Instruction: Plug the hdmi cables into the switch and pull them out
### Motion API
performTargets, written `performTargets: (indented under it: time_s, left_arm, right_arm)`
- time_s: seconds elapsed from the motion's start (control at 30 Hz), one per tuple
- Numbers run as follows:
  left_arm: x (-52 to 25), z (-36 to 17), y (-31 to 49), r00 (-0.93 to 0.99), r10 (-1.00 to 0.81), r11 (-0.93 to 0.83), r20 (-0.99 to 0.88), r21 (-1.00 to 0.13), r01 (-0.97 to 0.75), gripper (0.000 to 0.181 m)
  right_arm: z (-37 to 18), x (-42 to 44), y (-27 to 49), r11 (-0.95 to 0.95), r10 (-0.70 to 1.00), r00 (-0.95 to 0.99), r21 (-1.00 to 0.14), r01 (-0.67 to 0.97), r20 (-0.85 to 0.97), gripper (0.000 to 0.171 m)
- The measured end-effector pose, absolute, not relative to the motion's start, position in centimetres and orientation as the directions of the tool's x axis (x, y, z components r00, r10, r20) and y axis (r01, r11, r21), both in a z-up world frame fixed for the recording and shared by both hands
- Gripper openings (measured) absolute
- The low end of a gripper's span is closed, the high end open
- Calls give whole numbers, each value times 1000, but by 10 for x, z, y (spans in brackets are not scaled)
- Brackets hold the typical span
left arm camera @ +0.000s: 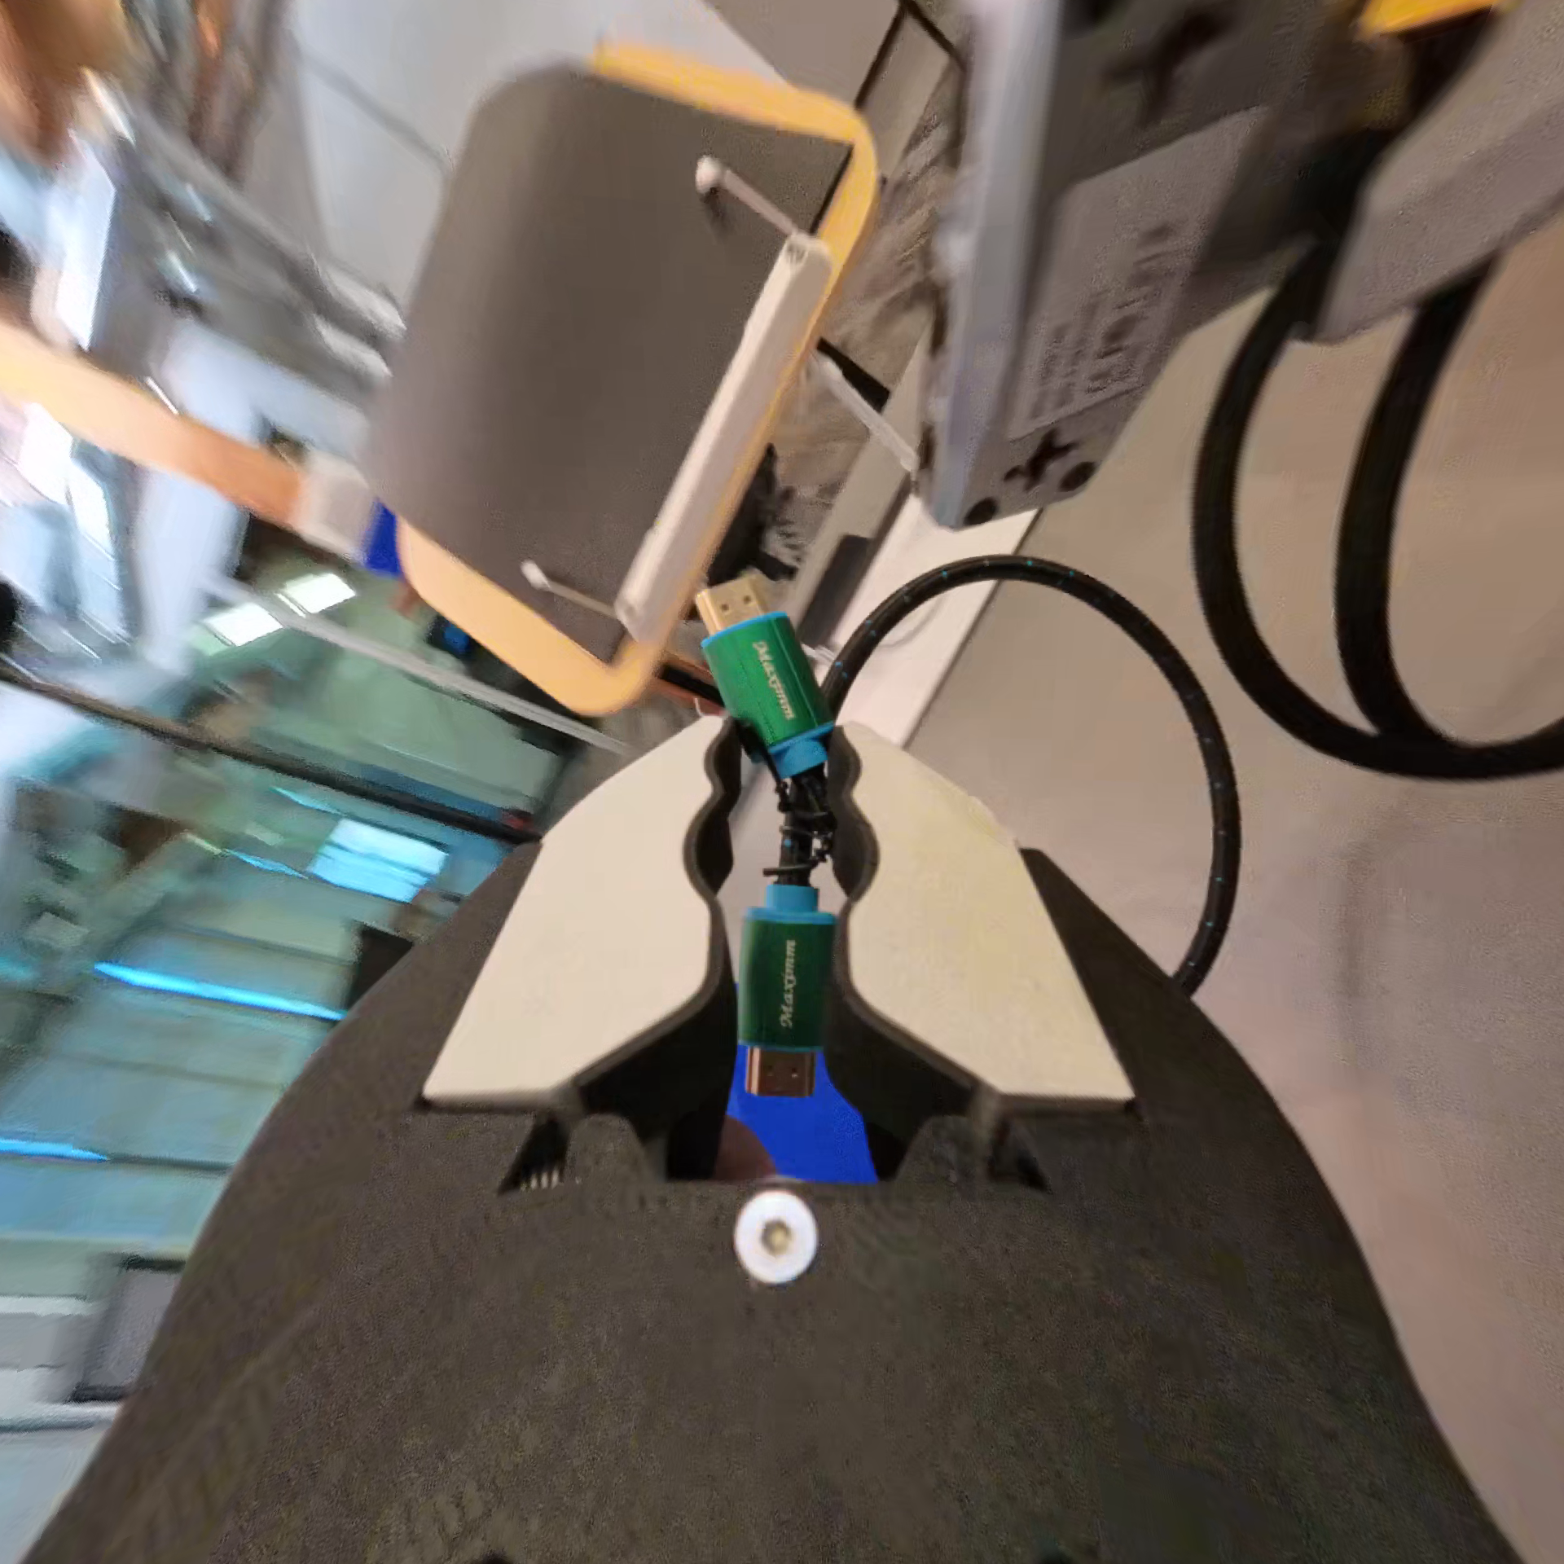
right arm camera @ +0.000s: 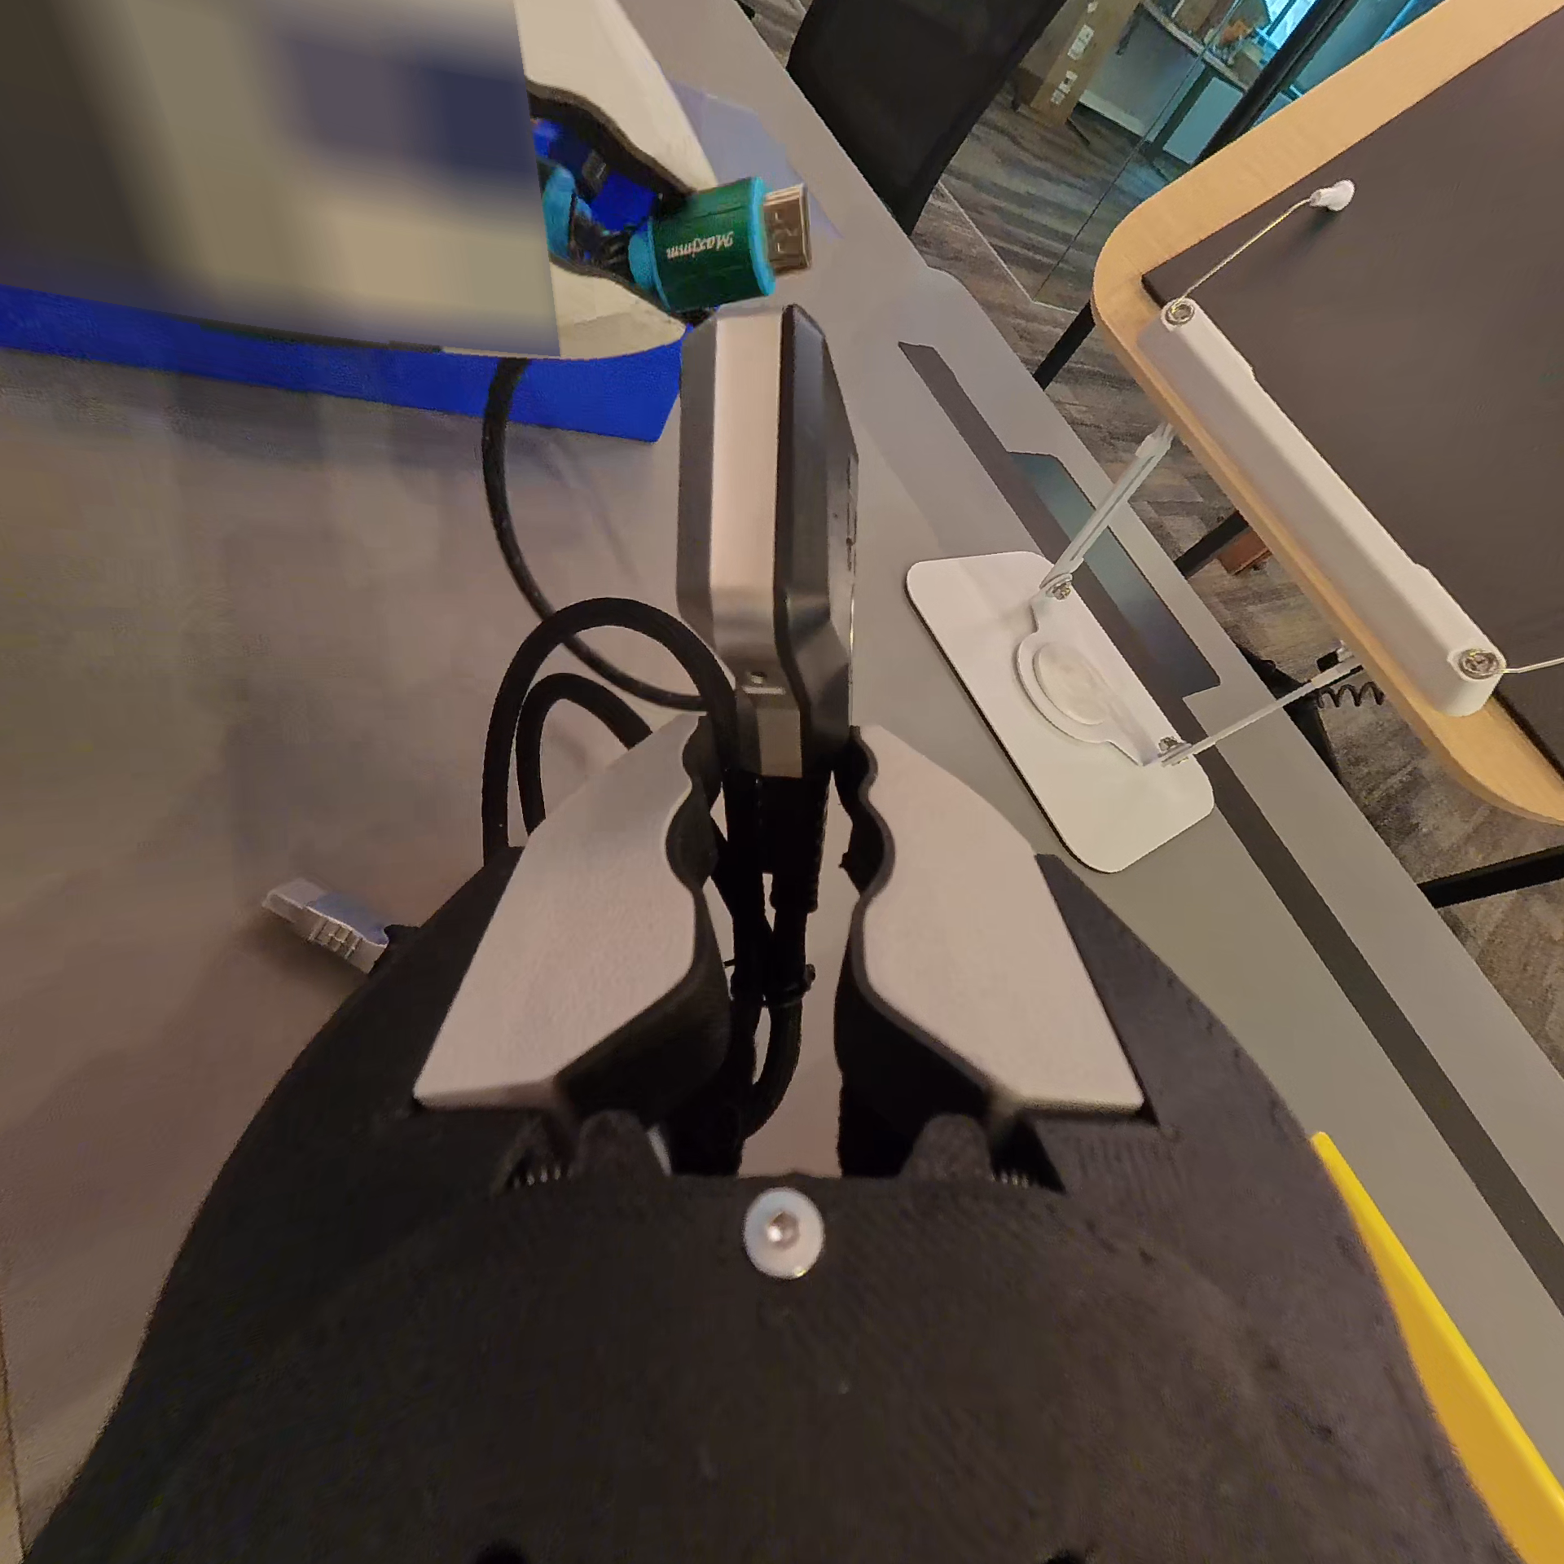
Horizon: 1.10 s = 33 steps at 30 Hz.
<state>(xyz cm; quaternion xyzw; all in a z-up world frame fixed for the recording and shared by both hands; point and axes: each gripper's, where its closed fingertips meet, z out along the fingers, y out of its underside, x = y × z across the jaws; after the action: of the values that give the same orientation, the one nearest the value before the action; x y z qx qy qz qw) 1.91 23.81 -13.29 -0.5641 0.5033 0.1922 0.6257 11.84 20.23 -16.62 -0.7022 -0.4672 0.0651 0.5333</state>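
A grey tabletop (right arm camera: pixel 212 677) fills the foreground. Near its far edge lies a white flat plate (right arm camera: pixel 1066 702), thin metal rods rising from it to a white bar (right arm camera: pixel 1303 525) on a dark panel with a wooden border (right arm camera: pixel 1126 279). A small pale connector (right arm camera: pixel 326 922) rests on the table. A yellow strip (right arm camera: pixel 1439 1371) crosses the lower right corner.

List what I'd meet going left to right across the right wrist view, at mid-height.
Bare grey table → black cable loops → switch standing on edge, clamped at its lower end in the right gripper → white mounting plate → wood-edged dark panel.
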Motion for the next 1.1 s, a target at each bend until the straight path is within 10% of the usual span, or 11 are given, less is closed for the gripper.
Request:
performTargets:
  time_s: [0.3, 1.1]
  left_arm:
    - [39, -129, 221, -97, -41, 515, -994, 62, -855, 20]
    - [33, -121, 204, -576, 310, 583, -756, 630, -513, 19]
  right_arm:
    - [-170, 116, 201, 6, 735, 539, -798, 603, 413, 27]
    - [-187, 93, 190, 33, 808, 427, -755, 655, 406, 27]
